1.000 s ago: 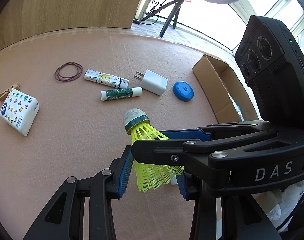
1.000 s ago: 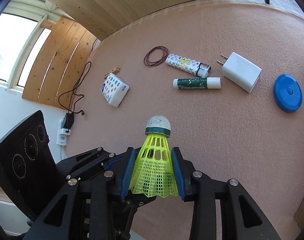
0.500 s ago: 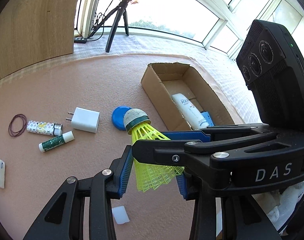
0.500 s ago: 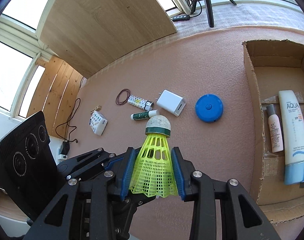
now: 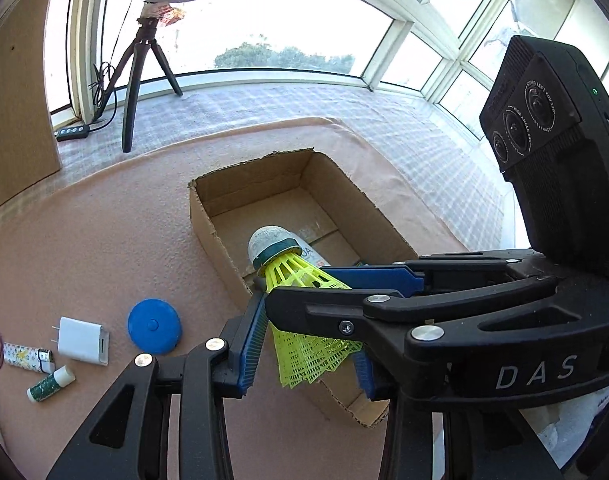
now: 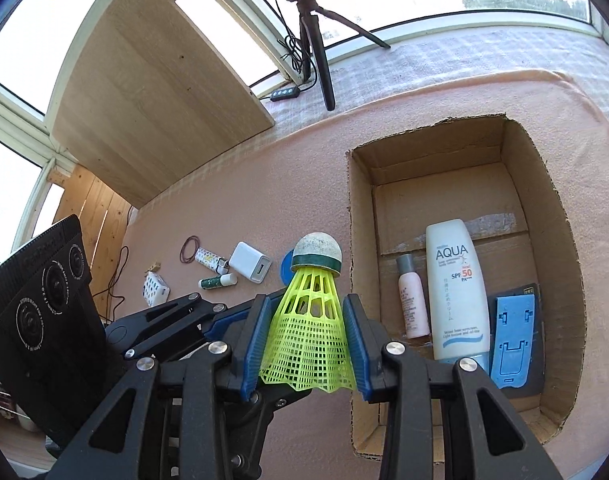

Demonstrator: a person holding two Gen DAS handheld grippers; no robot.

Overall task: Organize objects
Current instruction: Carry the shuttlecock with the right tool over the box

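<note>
Both my claws meet on one yellow shuttlecock (image 6: 309,332), at the near edge of the open cardboard box (image 6: 560,216).
My right gripper (image 6: 307,344) clamps its skirt between blue pads; my left gripper (image 5: 304,344) also flanks it, though I cannot tell if that one presses. Sunscreen tube (image 6: 456,288) lies inside the box.

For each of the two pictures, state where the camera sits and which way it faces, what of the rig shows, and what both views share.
Left wrist: on the left gripper, facing down and forward over the box; the right gripper crosses its fingers.
Right wrist: on the right gripper, facing down at the box and sunscreen; the left gripper shows at lower left.
Shared: shuttlecock, box, charger.
</note>
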